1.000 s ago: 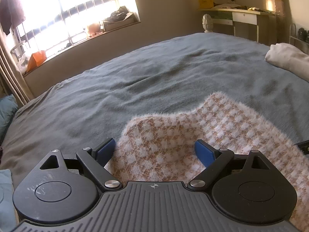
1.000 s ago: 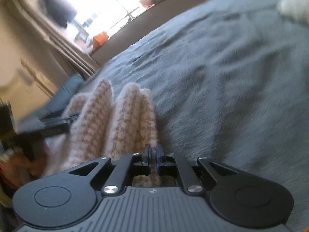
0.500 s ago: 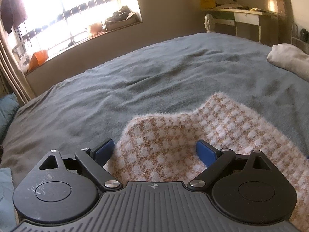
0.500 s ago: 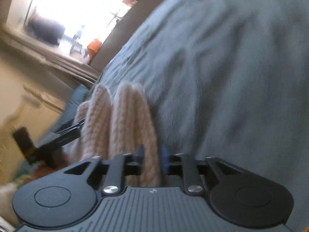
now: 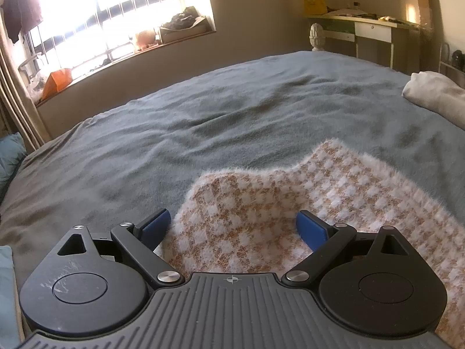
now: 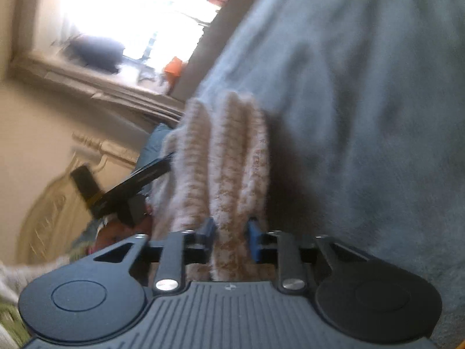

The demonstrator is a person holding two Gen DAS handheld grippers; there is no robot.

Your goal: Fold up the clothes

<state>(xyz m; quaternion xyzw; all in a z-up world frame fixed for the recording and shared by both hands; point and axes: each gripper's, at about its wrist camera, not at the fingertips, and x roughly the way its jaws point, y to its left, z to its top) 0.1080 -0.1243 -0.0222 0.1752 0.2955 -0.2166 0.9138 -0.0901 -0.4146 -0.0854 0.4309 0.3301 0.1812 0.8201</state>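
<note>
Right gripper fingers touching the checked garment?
Touching. Right wrist view: a ridge of the checked garment sits bunched between the right gripper fingers, filling the gap.

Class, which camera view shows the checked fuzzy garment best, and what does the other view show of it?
The left wrist view: the checked garment lies spread on the grey bedspread, its pattern and edge sharp. The right wrist view shows it blurred, bunched into folds running between the right gripper pads.

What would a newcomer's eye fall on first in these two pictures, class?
The fuzzy pink-and-tan checked garment lies on the grey bedspread, filling the lower right of the left view. The left tongs gape wide around its near edge, while the right tongs pinch a bunched fold. A glaring window sits upper left.
</note>
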